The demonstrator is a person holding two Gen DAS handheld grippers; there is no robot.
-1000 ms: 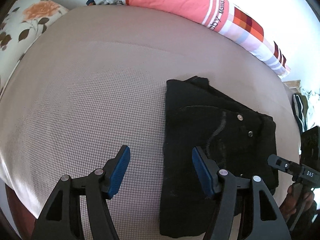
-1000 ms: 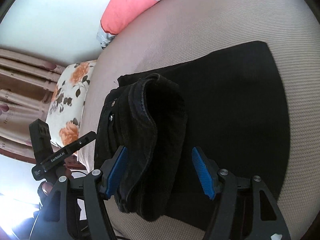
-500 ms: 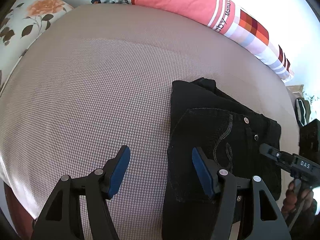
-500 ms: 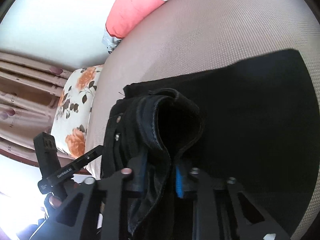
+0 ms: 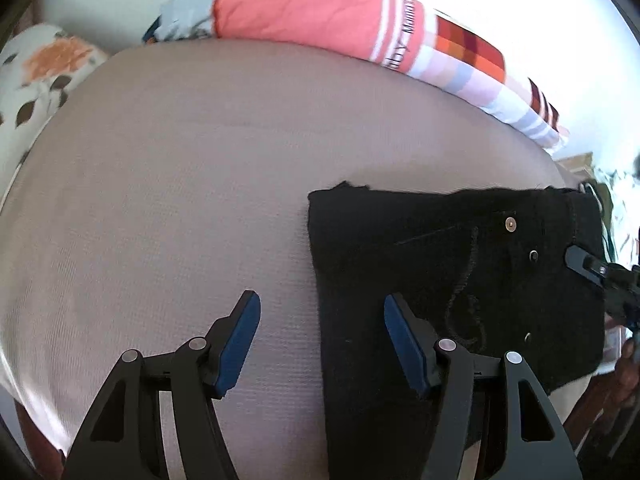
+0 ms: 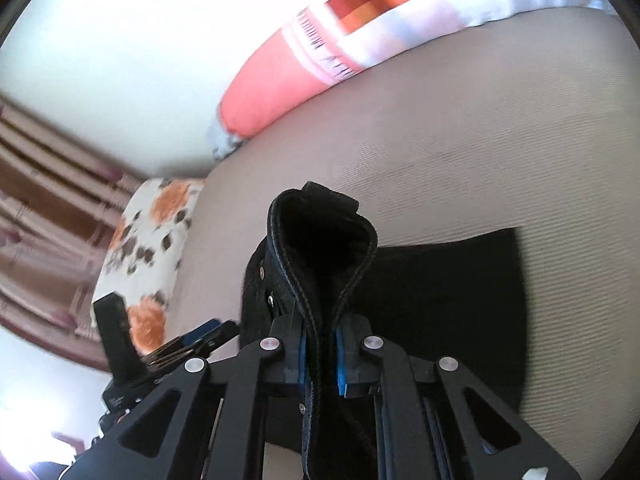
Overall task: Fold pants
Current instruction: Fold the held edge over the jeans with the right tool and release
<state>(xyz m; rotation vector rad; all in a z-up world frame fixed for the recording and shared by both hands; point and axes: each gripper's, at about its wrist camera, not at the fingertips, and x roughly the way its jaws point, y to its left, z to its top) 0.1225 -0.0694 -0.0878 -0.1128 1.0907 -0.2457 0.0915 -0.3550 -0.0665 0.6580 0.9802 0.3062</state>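
Black pants (image 5: 440,264) lie folded on the beige bed, waistband end to the right. My left gripper (image 5: 320,344) is open and empty, low over the pants' left edge, with its right finger above the cloth. In the right wrist view my right gripper (image 6: 320,354) is shut on the waistband of the pants (image 6: 320,248), which stands up in a loop between the blue pads. The rest of the pants (image 6: 452,292) lies flat to the right. The right gripper's tip (image 5: 588,266) shows at the pants' right edge in the left wrist view.
A long coral and striped bolster (image 5: 320,16) lies along the far edge of the bed (image 5: 180,200). A floral pillow (image 5: 36,76) sits at the far left and also shows in the right wrist view (image 6: 148,256). Striped curtains (image 6: 44,200) hang beyond it.
My right gripper closed on the waistband and has lifted it up. The pants' upper layer now lies flatter and stretched to the right. My left gripper stayed open and shifted slightly.
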